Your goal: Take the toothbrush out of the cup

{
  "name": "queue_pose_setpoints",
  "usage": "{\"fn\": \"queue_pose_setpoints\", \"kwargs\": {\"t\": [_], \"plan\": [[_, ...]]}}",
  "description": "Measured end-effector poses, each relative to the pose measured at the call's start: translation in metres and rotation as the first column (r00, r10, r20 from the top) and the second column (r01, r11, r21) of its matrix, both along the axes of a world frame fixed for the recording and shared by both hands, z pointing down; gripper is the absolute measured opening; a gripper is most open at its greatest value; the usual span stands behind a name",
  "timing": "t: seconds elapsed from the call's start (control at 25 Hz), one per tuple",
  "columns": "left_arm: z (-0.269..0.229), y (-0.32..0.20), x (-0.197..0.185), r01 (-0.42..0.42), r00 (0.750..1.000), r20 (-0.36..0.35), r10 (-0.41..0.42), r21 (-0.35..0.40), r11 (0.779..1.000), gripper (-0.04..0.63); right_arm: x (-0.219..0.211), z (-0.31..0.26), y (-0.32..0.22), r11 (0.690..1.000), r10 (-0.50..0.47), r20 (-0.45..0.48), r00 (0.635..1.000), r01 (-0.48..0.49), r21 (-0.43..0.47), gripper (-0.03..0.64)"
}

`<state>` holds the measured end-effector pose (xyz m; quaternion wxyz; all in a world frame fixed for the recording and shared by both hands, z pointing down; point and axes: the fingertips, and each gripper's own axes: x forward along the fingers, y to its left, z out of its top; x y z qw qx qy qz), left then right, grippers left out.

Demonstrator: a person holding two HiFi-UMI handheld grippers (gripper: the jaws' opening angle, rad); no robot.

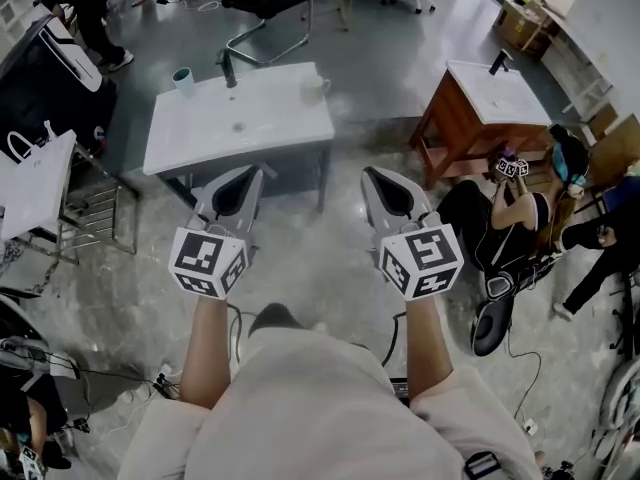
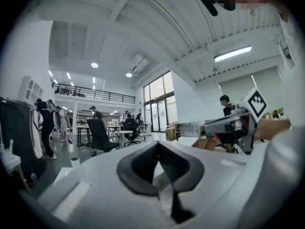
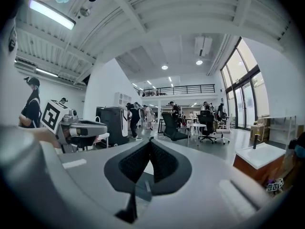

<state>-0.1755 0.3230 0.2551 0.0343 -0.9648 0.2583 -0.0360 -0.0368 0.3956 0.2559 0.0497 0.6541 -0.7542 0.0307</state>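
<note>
Both sets of jaws are together with nothing in them, left gripper (image 1: 255, 172) and right gripper (image 1: 371, 172). Teal cup (image 1: 183, 79) sits on the counter (image 1: 255, 123) well ahead of the jaws, off left; can't make out the toothbrush.

My left gripper (image 2: 157, 144) has its jaws closed together, nothing between them. Beyond them I see a small cup (image 2: 75, 161) low on the left and the right gripper (image 2: 212, 126) at the right.

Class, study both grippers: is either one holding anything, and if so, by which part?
Nothing is held. The left gripper and the right gripper are both shut with nothing between their jaws.
</note>
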Motion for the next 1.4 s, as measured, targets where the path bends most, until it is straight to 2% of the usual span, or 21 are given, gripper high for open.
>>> {"fn": "queue_pose_setpoints", "kwargs": {"t": [0.08, 0.16, 0.28, 0.52, 0.72, 0.96, 1.16, 1.4], "plan": [[0.006, 0.003, 0.004, -0.005, 1.0, -0.017, 0.005, -0.028, 1.0, 0.0, 0.003, 0.004, -0.001, 1.0, -0.013, 0.004, 1.0, 0.013, -0.003, 0.005], [0.015, 0.005, 0.009, -0.002, 1.0, -0.002, 0.002, -0.044, 0.999, 0.0, 0.004, 0.009, 0.001, 0.999, -0.035, 0.004, 0.999, 0.035, -0.006, 0.005], [0.021, 0.002, 0.019, 0.005, 0.999, 0.04, -0.004, -0.02, 1.0, 0.0, 0.013, 0.014, 0.0, 0.999, -0.055, 0.018, 0.998, 0.055, 0.001, 0.006], [0.03, -0.023, 0.039, -0.007, 0.994, 0.105, 0.004, 0.023, 1.0, 0.0, 0.037, 0.022, -0.027, 1.0, -0.03, 0.051, 0.998, 0.03, -0.002, 0.006], [0.039, -0.072, 0.059, -0.013, 0.993, 0.118, 0.009, 0.036, 0.999, 0.0, 0.057, 0.019, -0.07, 0.999, -0.024, 0.101, 0.995, 0.02, 0.043, 0.006], [0.037, -0.137, 0.088, -0.027, 0.993, 0.116, 0.022, 0.046, 0.999, 0.0, 0.067, 0.029, -0.139, 0.997, -0.076, 0.097, 0.992, 0.077, -0.005, 0.006], [0.039, -0.192, 0.109, -0.044, 0.992, 0.124, 0.039, 0.042, 0.998, 0.0, 0.084, 0.028, -0.195, 0.998, -0.061, 0.102, 0.993, 0.062, -0.006, 0.006], [0.039, -0.253, 0.13, -0.055, 0.989, 0.137, 0.049, 0.038, 0.998, 0.0, 0.107, 0.034, -0.256, 0.998, -0.02, 0.031, 0.999, 0.022, -0.059, 0.006]]}}
